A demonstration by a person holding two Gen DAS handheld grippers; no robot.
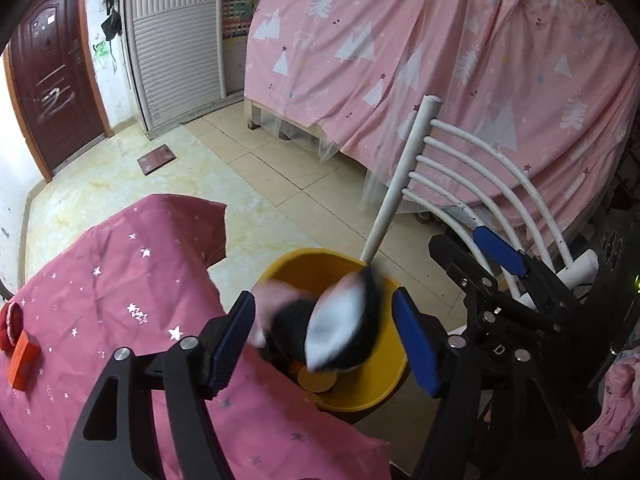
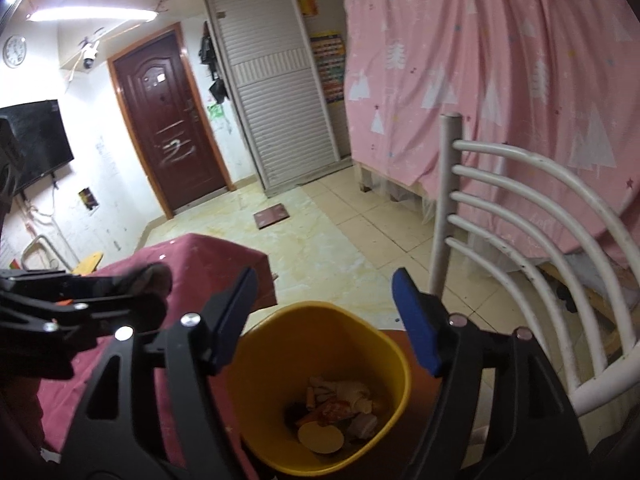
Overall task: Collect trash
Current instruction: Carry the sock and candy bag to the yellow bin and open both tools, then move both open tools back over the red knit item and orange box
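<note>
The left gripper hangs directly over the round yellow plastic bin with its blue-padded jaws spread wide, and between them a blurred black-and-white soft item, perhaps a crumpled wrapper or cloth, sits over the bin's mouth. Neither pad appears to touch it, so it reads as released and dropping, though the blur leaves that uncertain. Its long axis runs on a slant from low near the left pad to high near the far rim of the bin, with its white face turned up toward the camera.

The right gripper also stands spread wide and holds nothing, poised above the same bin. From that view the bin's floor carries a pile of scraps: a pale round disc, reddish and beige pieces. So a good part of the collecting looks done.

Beside the bin on its left, the pink star-printed tablecloth still bears an orange rectangular block and a red round object at its far-left edge, well apart from the bin. Whether these count as trash cannot be told; if they do, they are what remains.

Just beyond the bin stands a white curved-slat metal chair. Farther off on the pale tiled floor lies a small dark red flat square, and beyond the chair hangs a pink tree-patterned curtain.
</note>
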